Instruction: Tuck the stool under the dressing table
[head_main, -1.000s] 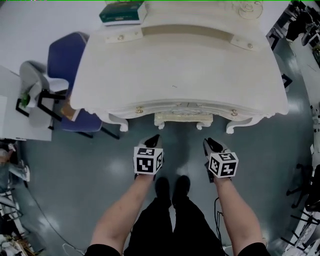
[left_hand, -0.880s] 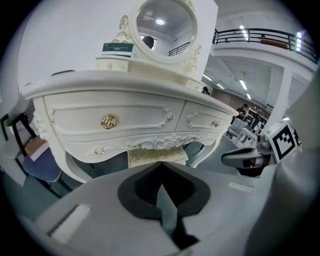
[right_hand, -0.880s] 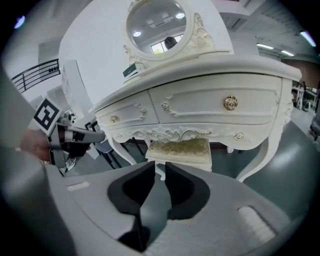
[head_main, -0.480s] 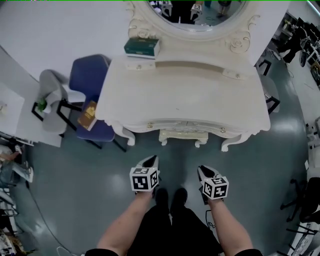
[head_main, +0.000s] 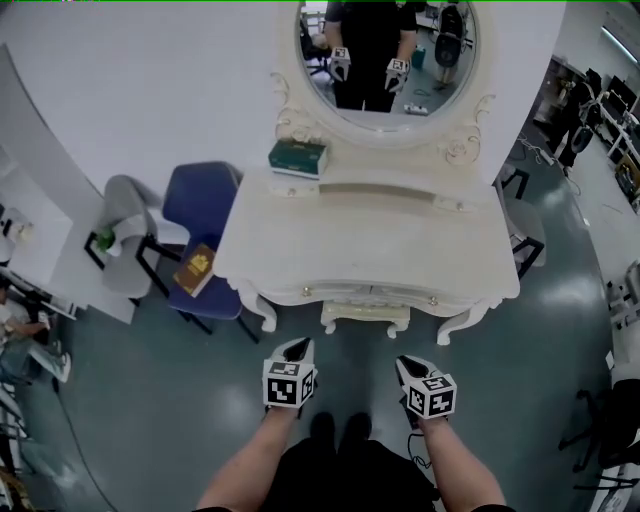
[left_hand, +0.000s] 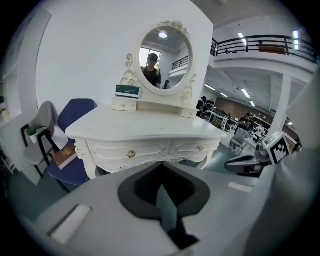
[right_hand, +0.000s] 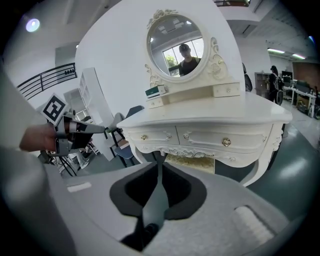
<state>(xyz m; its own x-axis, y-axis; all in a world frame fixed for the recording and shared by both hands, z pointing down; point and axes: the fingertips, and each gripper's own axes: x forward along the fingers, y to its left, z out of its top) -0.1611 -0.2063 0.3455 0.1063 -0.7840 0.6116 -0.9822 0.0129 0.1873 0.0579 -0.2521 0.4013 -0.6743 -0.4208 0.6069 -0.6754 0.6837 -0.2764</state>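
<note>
The white dressing table (head_main: 370, 235) stands against the wall under its oval mirror (head_main: 385, 55). The cream stool (head_main: 365, 318) sits under it, only its front edge showing between the table legs; the right gripper view shows its seat (right_hand: 192, 162) below the drawers. My left gripper (head_main: 298, 346) hangs in front of the table, shut and empty. My right gripper (head_main: 407, 363) is level with it; its jaws have just been closing, nothing lies between them, and the pads meet. Both grippers are clear of the stool and table.
A blue chair (head_main: 200, 240) with a book (head_main: 195, 268) on its seat stands left of the table, a grey chair (head_main: 125, 235) beyond it. A green box (head_main: 298, 155) rests on the tabletop. Another dark chair (head_main: 520, 235) is at the right. My feet (head_main: 340, 430) are between the grippers.
Both grippers have drawn back from the table's front edge and risen. The view has pulled away, so the mirror and more floor now show. The stool has stayed under the table.
</note>
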